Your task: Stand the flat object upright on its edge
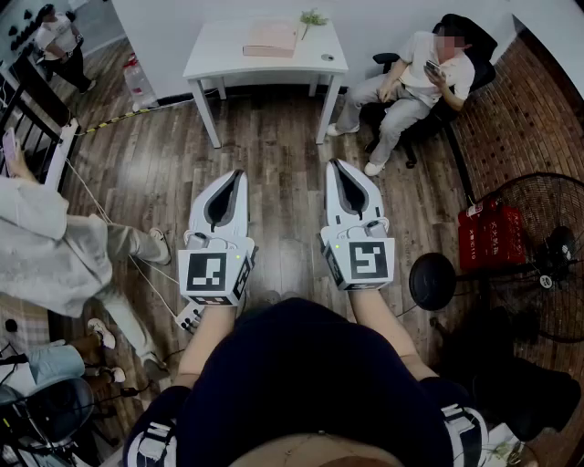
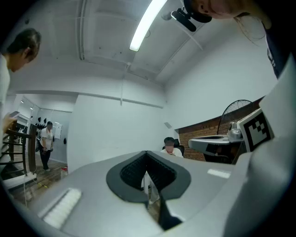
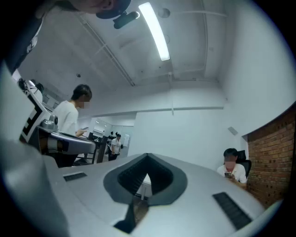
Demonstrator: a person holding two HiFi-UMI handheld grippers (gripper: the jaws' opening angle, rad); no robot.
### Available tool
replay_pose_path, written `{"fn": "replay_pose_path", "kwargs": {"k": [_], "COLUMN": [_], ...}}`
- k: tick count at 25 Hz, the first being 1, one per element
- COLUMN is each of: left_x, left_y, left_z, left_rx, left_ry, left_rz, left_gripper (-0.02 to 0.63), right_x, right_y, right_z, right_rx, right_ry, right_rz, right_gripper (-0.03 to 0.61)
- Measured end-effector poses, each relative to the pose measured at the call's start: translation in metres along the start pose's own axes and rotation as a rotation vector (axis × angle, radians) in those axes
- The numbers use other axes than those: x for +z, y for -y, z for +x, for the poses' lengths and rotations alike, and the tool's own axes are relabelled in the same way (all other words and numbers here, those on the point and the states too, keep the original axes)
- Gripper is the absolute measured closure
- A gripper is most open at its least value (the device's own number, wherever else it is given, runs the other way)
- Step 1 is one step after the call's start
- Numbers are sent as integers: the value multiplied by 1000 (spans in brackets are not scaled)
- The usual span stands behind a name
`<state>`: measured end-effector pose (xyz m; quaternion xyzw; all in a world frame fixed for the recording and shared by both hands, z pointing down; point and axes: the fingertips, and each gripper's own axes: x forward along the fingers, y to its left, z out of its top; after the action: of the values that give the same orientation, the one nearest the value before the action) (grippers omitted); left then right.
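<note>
A flat pink object (image 1: 270, 39) lies on the white table (image 1: 219, 57) at the far end of the room. My left gripper (image 1: 236, 173) and right gripper (image 1: 336, 164) are held side by side over the wooden floor, well short of the table, both pointing toward it. Both are shut with nothing between the jaws. In the left gripper view the left gripper (image 2: 147, 153) shows closed dark pads (image 2: 134, 172) against a white wall. The right gripper (image 3: 148, 156) looks the same in the right gripper view.
A person sits in a black chair (image 1: 412, 77) right of the table. Another person stands at my left (image 1: 55, 246), a third at the far left (image 1: 57, 41). A red crate (image 1: 491, 235), a fan (image 1: 547, 251) and a black stool (image 1: 432, 282) stand at right. A small plant (image 1: 311, 18) sits on the table.
</note>
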<state>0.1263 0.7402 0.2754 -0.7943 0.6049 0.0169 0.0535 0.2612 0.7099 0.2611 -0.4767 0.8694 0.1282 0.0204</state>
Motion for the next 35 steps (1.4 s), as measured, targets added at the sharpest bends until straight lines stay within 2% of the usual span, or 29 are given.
{"fn": "replay_pose_path", "kwargs": {"k": [6, 13, 14, 16, 17, 18, 19, 28, 35], "left_x": [-4, -22, -24, -28, -29, -30, -32, -45, -50], "left_y": [-2, -13, -16, -22, -26, -31, -37, -121, -190], "left_z": [22, 48, 52, 62, 69, 76, 84, 188, 282], "left_rx": [2, -6, -6, -8, -11, -15, -19, -41, -62], "left_ry": [-12, -51, -49, -43, -38, -33, -27, 26, 26], "left_rz": [0, -25, -30, -36, -38, -40, -42, -53, -44], "left_gripper": [603, 593, 576, 489, 468, 465, 465, 459, 459], "right_x": [-6, -28, -31, -38, -42, -45, -49, -85, -106], "right_y": [18, 31, 32, 34, 35, 36, 37, 54, 74], "right_z": [16, 41, 44, 55, 62, 71, 81, 205, 318], "right_rx": [-41, -33, -28, -17, -13, -9, -5, -4, -23], "right_ry": [11, -17, -18, -15, -14, -16, -20, -51, -64], "right_rz": [11, 55, 62, 71, 72, 73, 74, 67, 84], "right_gripper": [568, 566, 566, 565, 557, 505, 454, 454, 454]}}
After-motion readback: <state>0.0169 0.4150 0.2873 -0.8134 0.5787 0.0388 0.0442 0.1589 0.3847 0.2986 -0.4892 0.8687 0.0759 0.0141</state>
